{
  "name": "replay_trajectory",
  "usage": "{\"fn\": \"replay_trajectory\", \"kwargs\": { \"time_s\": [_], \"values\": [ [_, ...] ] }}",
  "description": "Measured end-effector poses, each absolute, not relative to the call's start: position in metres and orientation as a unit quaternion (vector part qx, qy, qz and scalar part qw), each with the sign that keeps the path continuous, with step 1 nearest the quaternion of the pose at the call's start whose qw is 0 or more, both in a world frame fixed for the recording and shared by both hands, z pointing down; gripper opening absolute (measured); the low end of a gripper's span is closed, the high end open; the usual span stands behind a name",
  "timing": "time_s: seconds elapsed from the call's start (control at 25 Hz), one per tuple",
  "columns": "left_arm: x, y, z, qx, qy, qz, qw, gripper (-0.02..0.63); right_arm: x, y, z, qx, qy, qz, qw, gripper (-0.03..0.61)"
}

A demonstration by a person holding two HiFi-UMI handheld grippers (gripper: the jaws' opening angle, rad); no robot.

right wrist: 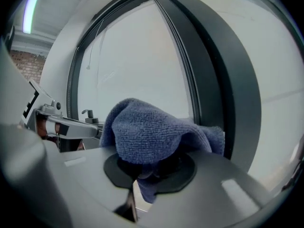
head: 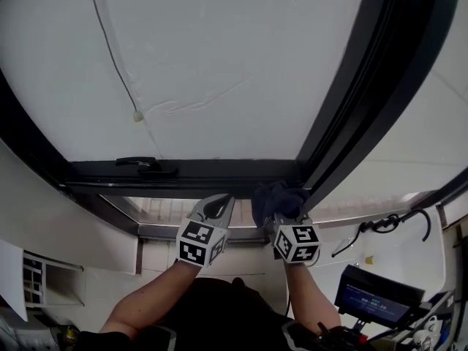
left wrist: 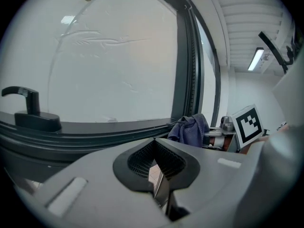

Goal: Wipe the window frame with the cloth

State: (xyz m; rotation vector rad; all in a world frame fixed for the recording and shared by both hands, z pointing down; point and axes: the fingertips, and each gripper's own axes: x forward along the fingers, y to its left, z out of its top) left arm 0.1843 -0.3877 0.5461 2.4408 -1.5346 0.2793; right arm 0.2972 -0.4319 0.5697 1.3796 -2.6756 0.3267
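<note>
A dark blue cloth (head: 278, 198) is bunched against the corner where the dark window frame's bottom rail (head: 197, 171) meets its upright post (head: 351, 101). My right gripper (head: 281, 212) is shut on the cloth (right wrist: 147, 132), which drapes over the jaws in the right gripper view. My left gripper (head: 216, 209) hovers just left of it, below the bottom rail, shut with nothing in it (left wrist: 156, 167). In the left gripper view the cloth (left wrist: 191, 129) rests on the rail beside the right gripper's marker cube (left wrist: 247, 122). The contact between cloth and frame is hidden.
A black window handle (head: 143, 165) sits on the bottom rail left of my grippers. A blind cord with a small pull bead (head: 137, 115) hangs over the white pane. A black device with a lit screen (head: 376, 295) and cables (head: 380, 225) are at the lower right.
</note>
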Motion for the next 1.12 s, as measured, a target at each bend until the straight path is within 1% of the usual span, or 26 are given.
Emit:
{"fn": "replay_trajectory", "kwargs": {
  "time_s": [0.2,1.12],
  "values": [
    [0.159,-0.379,0.542,0.83,-0.537,0.09,0.122,-0.006,0.247,-0.419,0.567,0.413,-0.902,0.105,0.067,0.046],
    [0.025,-0.326,0.54,0.771,-0.617,0.073,0.137,-0.006,0.098,-0.383,0.563,0.31,-0.941,0.099,0.088,0.046]
  ]
}}
